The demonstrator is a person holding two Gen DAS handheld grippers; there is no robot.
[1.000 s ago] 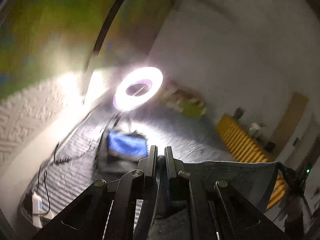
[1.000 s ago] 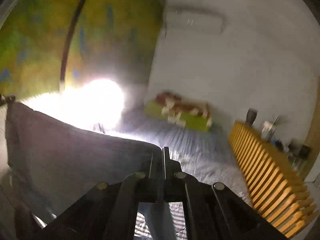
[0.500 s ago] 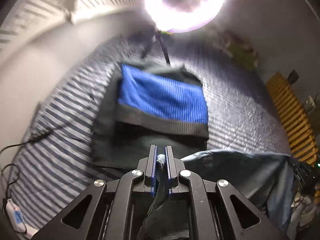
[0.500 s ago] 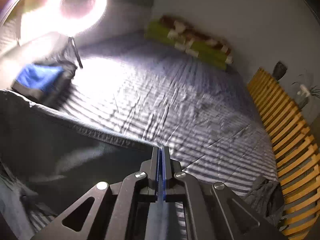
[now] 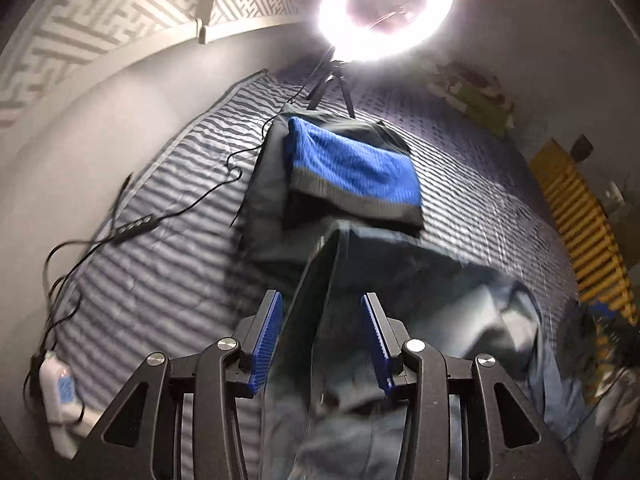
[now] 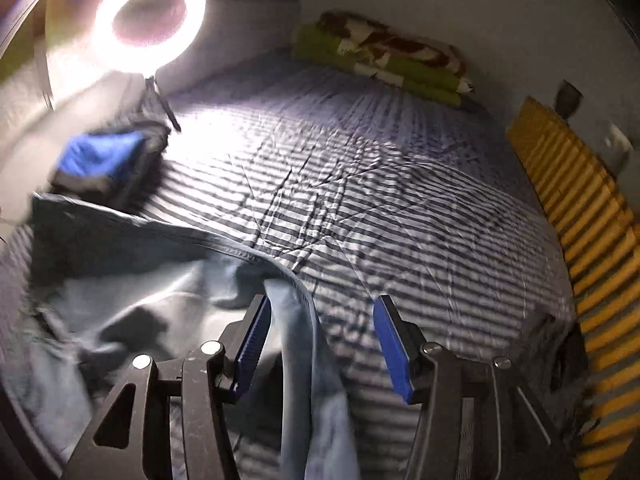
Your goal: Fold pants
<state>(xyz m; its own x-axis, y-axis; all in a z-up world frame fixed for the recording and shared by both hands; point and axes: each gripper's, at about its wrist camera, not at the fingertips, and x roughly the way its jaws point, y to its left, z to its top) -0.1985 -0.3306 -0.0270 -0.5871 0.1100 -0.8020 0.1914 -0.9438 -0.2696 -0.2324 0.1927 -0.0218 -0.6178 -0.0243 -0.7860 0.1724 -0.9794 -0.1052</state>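
The grey-blue pants (image 5: 420,304) lie crumpled on the striped bed, their edge running up between my left gripper's (image 5: 320,296) blue pads (image 5: 266,340). Those jaws are opening; the cloth sits loose between them and neither pad presses it. In the right wrist view the pants (image 6: 132,300) spread to the lower left, and a seamed edge curls down between the jaws of my right gripper (image 6: 322,298). These jaws are opening too. The cloth hangs close to the left pad (image 6: 250,344) and well apart from the right one.
A folded blue and dark garment stack (image 5: 352,168) lies ahead of the pants, with a lit ring light (image 5: 386,8) on a tripod behind it. Cables and a white remote (image 5: 60,388) trail along the left. A yellow slatted frame (image 6: 580,208) borders the right; a green-brown blanket (image 6: 384,56) lies far back.
Both grippers have come down toward the bed and tipped downward. Both were shut on the pants edge; now both jaws stand apart and the cloth has dropped onto the bed.
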